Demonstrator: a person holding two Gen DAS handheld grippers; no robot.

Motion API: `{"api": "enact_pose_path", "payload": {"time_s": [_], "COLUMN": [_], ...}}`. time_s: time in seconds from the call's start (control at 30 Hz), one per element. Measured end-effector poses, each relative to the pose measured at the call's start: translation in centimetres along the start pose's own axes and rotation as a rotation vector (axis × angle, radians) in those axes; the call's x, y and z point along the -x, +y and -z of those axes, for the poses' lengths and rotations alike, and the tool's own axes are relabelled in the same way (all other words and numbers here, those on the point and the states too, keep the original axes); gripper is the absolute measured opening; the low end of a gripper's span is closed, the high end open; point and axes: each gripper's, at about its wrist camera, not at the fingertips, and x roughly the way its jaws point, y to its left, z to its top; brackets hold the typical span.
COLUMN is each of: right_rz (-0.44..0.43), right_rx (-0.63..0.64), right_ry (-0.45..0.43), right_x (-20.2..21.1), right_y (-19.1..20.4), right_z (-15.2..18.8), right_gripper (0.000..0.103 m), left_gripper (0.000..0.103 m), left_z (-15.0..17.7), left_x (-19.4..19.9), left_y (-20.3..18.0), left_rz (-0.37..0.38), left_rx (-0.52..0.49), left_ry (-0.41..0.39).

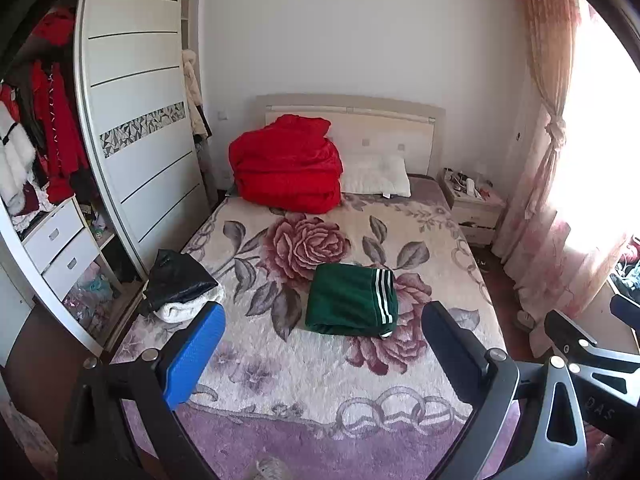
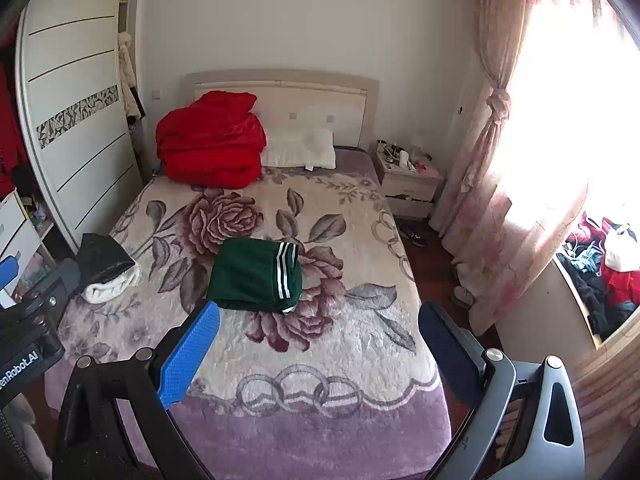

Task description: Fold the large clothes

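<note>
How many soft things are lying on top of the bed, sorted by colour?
Red: 1, the folded quilt
Green: 1, the folded garment with white stripes
White: 1, the pillow
Black and white: 1, the pile at the bed's edge
Total: 4

The left handheld two-finger gripper (image 1: 324, 336), with one blue ribbed pad and one dark pad, is held raised with its jaws spread wide and nothing between them. The right handheld two-finger gripper (image 2: 320, 334) of the same build is level beside it, equally wide apart and empty.
</note>
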Motion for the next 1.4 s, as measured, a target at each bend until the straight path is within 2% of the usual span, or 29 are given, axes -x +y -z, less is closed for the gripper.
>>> {"api": "enact_pose_path", "payload": {"time_s": [0.33,0.87,1.4], "right_rz": [-0.014,-0.011,0.003], "right_rx": [-0.004,-0.018,-0.019], "right_ry": [-0.015,-0.011,-0.027], "right_x": [0.5,1.9,2.9], "right_y": [-0.2,-0.3,0.1], "right_z": [-0.5,0.4,-0.2], "right_gripper": [0.101,0.101,0.101], "left_gripper": [0.101,0.101,0.101], "left_z": [0.3,0.3,-0.1], "left_x": [1.4,1.8,2.3], "left_y": [-0.3,-0.4,0.4], "left_rz": [-0.008,-0.017,-0.012], "left_rx": [-0.007,-0.014,-0.016], "left_ry": [-0.022,-0.031,-0.054]}}
